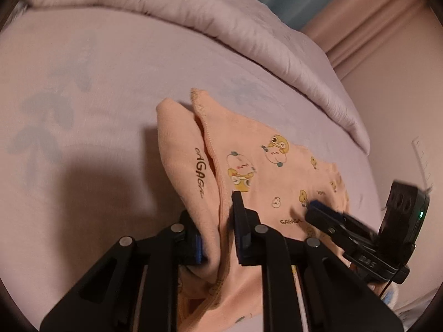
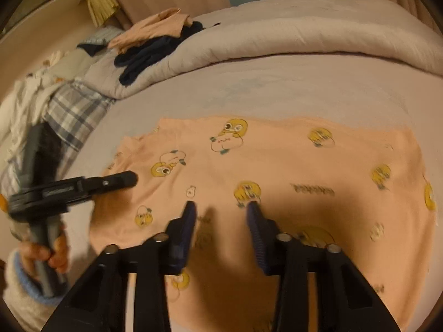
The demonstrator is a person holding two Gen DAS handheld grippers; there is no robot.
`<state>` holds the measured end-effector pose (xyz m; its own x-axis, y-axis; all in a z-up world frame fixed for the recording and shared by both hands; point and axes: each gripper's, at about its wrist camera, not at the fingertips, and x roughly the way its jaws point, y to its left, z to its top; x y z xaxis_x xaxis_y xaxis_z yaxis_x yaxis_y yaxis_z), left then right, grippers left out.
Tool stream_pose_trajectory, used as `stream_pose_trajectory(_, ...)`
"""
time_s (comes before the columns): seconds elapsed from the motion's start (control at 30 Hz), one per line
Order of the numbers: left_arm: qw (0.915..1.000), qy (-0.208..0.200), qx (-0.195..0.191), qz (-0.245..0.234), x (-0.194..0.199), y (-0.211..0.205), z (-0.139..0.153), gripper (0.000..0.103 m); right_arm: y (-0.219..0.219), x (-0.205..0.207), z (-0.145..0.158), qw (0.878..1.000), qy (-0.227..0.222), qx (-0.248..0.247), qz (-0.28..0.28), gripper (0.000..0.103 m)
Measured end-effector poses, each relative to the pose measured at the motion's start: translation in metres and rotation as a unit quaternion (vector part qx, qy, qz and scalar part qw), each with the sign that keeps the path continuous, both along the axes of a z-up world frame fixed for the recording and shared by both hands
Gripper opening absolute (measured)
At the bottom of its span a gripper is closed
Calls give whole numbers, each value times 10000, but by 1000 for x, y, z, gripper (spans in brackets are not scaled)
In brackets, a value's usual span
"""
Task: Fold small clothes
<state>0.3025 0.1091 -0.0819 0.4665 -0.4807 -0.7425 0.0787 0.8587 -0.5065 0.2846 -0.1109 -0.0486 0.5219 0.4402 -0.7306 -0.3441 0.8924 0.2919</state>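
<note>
A small peach garment [image 2: 277,166] printed with yellow cartoon ducks lies on the pink bed sheet [image 2: 304,91]. In the left wrist view my left gripper [image 1: 218,221] is shut on a bunched fold of this garment [image 1: 210,171] and lifts it off the sheet. My right gripper [image 2: 220,207] is open and hovers just above the flat part of the garment, empty. The right gripper also shows at the right of the left wrist view [image 1: 313,207]; the left gripper shows at the left of the right wrist view [image 2: 133,178].
A rolled pink duvet [image 2: 277,33] runs along the far side of the bed. A pile of dark and peach clothes [image 2: 155,41] lies on its left end. A plaid cloth [image 2: 74,113] and white fabric lie at the left edge.
</note>
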Motion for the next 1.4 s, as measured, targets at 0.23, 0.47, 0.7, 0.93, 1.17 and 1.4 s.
stream_pose_trajectory(0.23, 9980, -303, 504, -232, -4, -21, 17, 15, 19, 19, -18, 9971, 29, -763, 57, 28)
stream_pose_trajectory(0.47, 9954, -451, 759, -371, -11, -33, 27, 14, 2, 2, -5, 9986, 66, -517, 33, 29)
stream_pose_trajectory(0.7, 9944, -460, 863, -392, -13, -39, 33, 13, 4, -38, 8, 9982, -215, -481, 288, 29)
stream_pose_trajectory(0.93, 9952, -330, 883, -253, -9, -40, 29, 10, 10, -22, -12, 9983, 87, -491, 305, 29)
stream_pose_trajectory(1.17, 9987, -259, 360, -244, -9, -34, 31, 9, -19, -20, -3, 9976, 248, 621, 199, 29)
stream_pose_trajectory(1.4, 9986, -272, 208, -402, -9, -53, 40, 9, -48, -1, -15, 9673, 878, 2377, -74, 38)
